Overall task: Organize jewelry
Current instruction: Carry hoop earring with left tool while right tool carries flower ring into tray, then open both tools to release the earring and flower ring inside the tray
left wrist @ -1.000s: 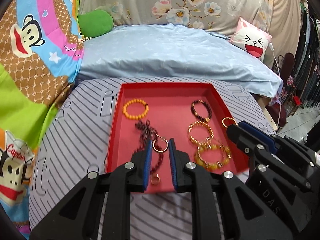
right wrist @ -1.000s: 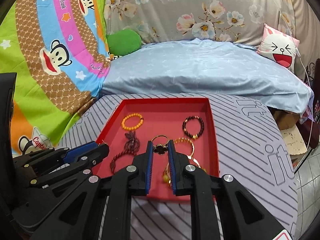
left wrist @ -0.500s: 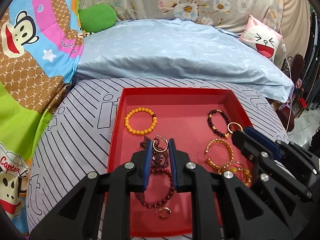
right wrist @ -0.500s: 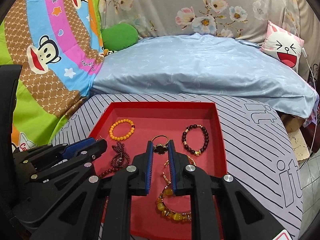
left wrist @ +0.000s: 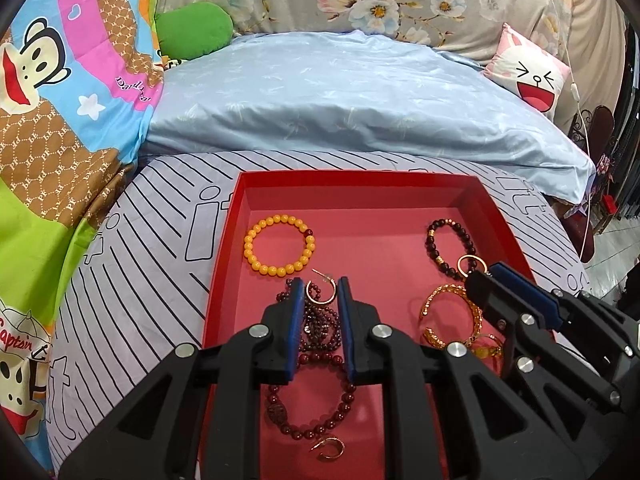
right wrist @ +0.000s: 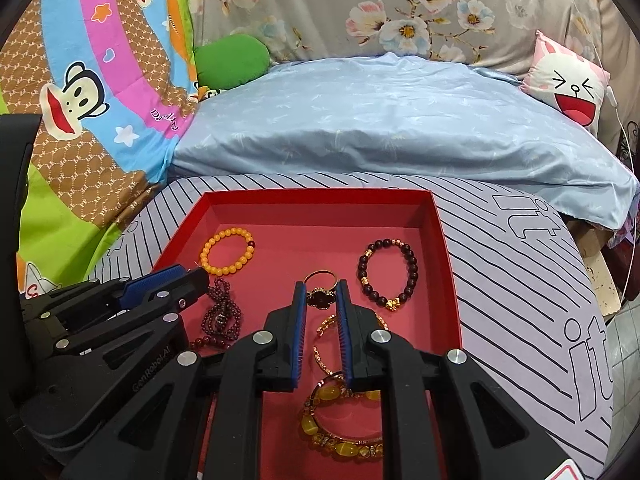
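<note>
Jewelry lies spread inside a shallow red tray (left wrist: 224,280) that sits on a striped grey bed cover (left wrist: 152,248). At the tray's far left is an orange bead bracelet (left wrist: 279,245); at its far right, a dark bead bracelet (right wrist: 388,274) with a few gold beads. A long dark red bead necklace (left wrist: 316,376) runs down the left half, with a small gold hoop earring (left wrist: 329,447) by its near end. On the right half lie a gold chain bracelet (left wrist: 450,314) and, nearer the front, a bracelet of yellow stones (right wrist: 340,424).

Both tools hang over the tray, side by side. The left hand-held gripper (left wrist: 320,294) pinches a thin gold hoop earring (left wrist: 320,290) between its blue pads, above the necklace. The right hand-held gripper (right wrist: 320,296) pinches a gold ring with a dark round top (right wrist: 320,294), the band sticking out beyond the fingertips. Each has its jaws drawn nearly together on the small piece.

Beyond the tray a pale blue quilt (left wrist: 360,100) covers the bed, backed by a floral fabric (right wrist: 400,8). A green cushion (left wrist: 194,30) sits at the left, a cartoon monkey blanket (left wrist: 60,80) beside it, and a pink pillow with a laughing face (right wrist: 568,84) at the right.
</note>
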`<state>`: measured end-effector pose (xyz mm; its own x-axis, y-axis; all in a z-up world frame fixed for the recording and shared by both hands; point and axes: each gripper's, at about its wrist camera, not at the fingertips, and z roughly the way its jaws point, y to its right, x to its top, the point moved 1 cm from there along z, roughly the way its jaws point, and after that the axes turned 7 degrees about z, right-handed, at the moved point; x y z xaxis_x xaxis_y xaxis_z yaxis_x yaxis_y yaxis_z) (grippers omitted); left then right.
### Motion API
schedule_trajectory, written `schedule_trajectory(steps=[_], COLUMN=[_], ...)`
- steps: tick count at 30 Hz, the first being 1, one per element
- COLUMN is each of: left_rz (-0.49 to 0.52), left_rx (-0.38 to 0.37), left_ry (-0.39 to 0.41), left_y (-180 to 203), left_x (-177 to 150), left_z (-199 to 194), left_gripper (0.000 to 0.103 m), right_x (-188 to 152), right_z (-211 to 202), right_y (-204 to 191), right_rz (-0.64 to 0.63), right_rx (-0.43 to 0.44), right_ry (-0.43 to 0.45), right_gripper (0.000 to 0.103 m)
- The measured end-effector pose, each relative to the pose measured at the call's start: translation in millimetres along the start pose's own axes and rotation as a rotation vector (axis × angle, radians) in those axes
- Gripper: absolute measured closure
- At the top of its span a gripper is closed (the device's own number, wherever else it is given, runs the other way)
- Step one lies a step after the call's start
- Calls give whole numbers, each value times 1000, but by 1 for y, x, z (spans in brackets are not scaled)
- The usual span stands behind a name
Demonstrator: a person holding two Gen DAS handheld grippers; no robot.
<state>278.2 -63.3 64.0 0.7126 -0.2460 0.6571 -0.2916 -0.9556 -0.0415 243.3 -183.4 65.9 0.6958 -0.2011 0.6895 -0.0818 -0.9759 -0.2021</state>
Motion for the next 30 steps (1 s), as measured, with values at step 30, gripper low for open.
schedule_trajectory(steps=[30], left_rz=[23], left_rx=[75], left_ry=[52], left_y=[13], left_x=[2], left_z=[-20], left_gripper=[61], right_x=[-6], right_z=[-25], right_y=[11], right_rz=[19], right_rx=[-34], right_ry=[34], right_gripper=[72])
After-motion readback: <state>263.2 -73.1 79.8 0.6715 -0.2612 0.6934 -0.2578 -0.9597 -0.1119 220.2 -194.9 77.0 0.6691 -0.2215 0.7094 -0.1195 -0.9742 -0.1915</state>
